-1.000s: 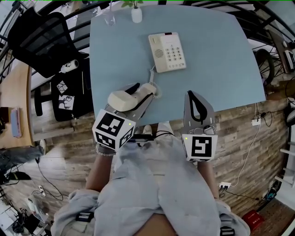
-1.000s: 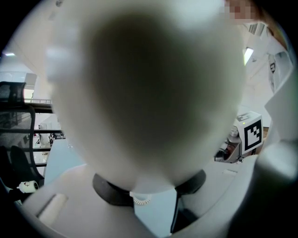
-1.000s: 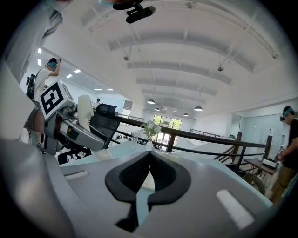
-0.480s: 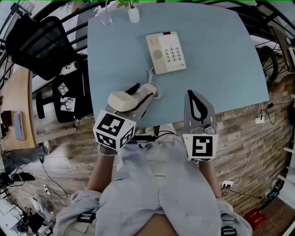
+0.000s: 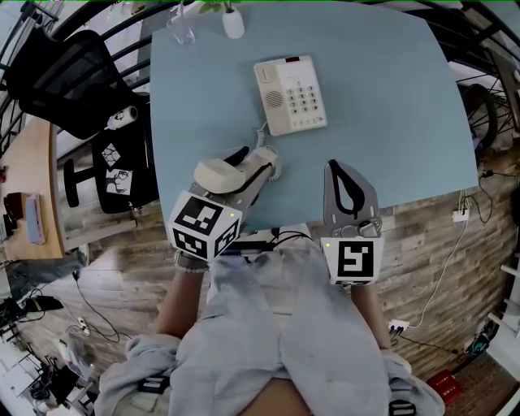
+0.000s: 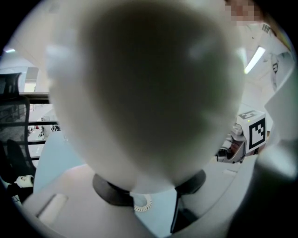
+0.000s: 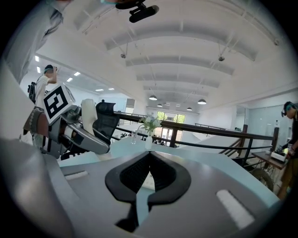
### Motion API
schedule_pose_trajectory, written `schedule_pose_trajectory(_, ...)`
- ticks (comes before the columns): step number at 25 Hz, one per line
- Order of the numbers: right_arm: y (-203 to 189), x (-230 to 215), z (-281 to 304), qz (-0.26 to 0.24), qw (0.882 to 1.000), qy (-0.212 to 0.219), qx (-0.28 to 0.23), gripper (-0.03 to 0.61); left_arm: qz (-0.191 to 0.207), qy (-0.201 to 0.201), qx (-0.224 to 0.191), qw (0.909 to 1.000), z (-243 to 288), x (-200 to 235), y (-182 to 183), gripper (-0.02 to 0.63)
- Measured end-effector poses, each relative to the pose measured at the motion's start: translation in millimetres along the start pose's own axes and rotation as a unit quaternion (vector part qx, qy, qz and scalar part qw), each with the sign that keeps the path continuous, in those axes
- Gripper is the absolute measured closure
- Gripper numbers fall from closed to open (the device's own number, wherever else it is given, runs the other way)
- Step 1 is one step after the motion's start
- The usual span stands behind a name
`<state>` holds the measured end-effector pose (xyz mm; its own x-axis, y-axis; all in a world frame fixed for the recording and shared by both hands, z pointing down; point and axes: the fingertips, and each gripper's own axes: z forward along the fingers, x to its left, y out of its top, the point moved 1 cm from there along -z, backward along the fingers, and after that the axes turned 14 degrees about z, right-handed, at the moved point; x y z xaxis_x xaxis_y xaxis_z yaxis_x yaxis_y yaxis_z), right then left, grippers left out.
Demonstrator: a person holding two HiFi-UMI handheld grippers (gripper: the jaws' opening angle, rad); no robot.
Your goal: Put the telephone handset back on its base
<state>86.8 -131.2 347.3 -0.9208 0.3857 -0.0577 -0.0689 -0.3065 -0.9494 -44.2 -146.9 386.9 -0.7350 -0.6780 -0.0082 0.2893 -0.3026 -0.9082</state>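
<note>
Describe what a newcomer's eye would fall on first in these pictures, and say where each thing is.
The cream handset stands out, clamped in the left gripper at the blue table's near edge, its coiled cord running to the telephone base further back. The right gripper hovers beside it, shut and empty.

handset (image 6: 139, 93) blurred, fills left gripper view | vase (image 5: 233, 24) plant cut by top edge

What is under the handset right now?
The left tool grips the handset above the table; a coiled cord shows below. The tabletop directly underneath is covered.
</note>
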Motion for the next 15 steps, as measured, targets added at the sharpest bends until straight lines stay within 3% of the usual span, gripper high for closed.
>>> schedule_pose_trajectory(15, -5.6, -35.6, 31.4, 0.014, 1.0, 0.019, 0.02, 0.572, -0.031, 0.0, 0.049, 0.9983, 52.7, 9.4, -13.4, 0.403)
